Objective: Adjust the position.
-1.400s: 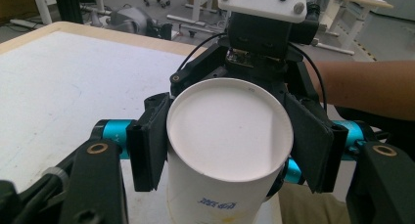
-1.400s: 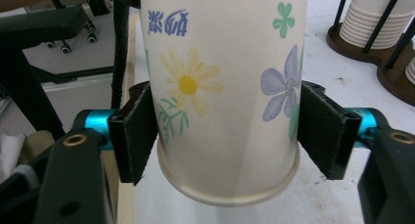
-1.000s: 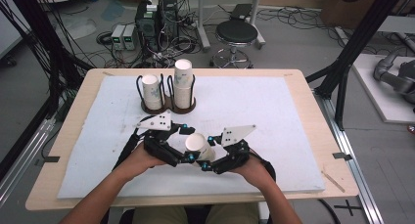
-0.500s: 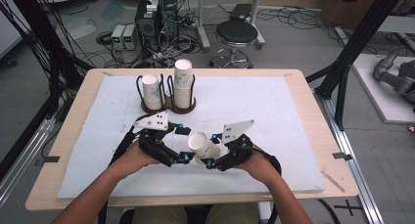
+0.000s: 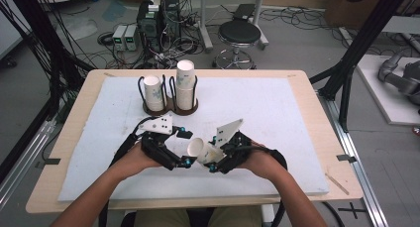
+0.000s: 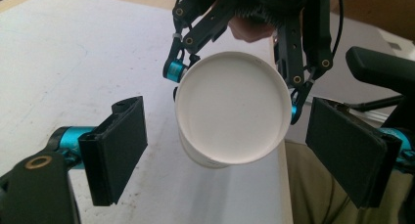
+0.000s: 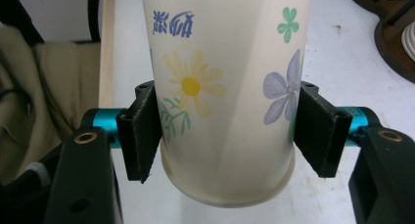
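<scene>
The paper cup [image 5: 202, 150] is held above the near part of the white mat [image 5: 277, 113], between the two hands. It lies almost on its side: its long axis runs roughly left to right across the table, and its closed white bottom points toward the left gripper [image 5: 184, 147], while its mouth is at the side of the right gripper [image 5: 214, 162]. The cup has printed flowers and blue characters on its wall.

The right gripper has its two black jaws pressed on both sides of the cup, near the mouth rim. The left gripper has its jaws spread wide, one on each side of the cup bottom, not touching it.

At the far side of the mat stands one brown cup holder [image 5: 171, 105] with two wire compartments. The left compartment contains a lower stack of cups [image 5: 153, 92], the right one a taller stack [image 5: 185, 83]. How many cups each stack has, I cannot tell.
</scene>
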Demonstrator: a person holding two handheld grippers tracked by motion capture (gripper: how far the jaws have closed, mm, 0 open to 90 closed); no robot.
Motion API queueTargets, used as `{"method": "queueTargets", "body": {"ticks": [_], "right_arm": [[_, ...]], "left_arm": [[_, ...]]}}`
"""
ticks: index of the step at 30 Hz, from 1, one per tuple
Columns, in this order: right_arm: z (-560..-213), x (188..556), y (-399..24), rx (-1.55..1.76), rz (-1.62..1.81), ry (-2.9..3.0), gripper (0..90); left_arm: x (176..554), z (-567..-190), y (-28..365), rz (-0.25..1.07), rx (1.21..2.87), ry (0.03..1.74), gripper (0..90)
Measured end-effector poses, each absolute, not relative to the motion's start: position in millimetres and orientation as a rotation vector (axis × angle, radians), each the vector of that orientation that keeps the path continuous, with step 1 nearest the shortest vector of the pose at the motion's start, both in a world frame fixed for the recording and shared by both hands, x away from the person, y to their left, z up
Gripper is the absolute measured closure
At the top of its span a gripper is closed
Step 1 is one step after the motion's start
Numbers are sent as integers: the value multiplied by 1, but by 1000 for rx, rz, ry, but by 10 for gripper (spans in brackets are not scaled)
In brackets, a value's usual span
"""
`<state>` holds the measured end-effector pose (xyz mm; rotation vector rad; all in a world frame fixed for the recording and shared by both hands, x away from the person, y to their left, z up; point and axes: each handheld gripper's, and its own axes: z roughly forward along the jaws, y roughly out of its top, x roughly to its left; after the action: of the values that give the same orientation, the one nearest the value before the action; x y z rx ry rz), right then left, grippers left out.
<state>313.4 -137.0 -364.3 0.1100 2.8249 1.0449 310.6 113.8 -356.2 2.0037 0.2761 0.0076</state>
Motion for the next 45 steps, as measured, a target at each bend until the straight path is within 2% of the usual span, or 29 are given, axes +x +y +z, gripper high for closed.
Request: {"method": "queueTargets", "body": {"ticks": [18, 35, 42, 45], "right_arm": [[-349, 314, -120, -9, 805, 2896, 336], [-351, 309, -107, -34, 649, 2953, 335], [-352, 309, -107, -31, 635, 2965, 333], [-352, 309, -110, 3, 680, 2953, 280]], "left_arm": [[311, -354, 102, -15, 2095, 233, 169], [312, -359, 97, -54, 2169, 214, 336], [311, -359, 97, -37, 2179, 198, 361], [310, -358, 98, -24, 2171, 192, 366]]}}
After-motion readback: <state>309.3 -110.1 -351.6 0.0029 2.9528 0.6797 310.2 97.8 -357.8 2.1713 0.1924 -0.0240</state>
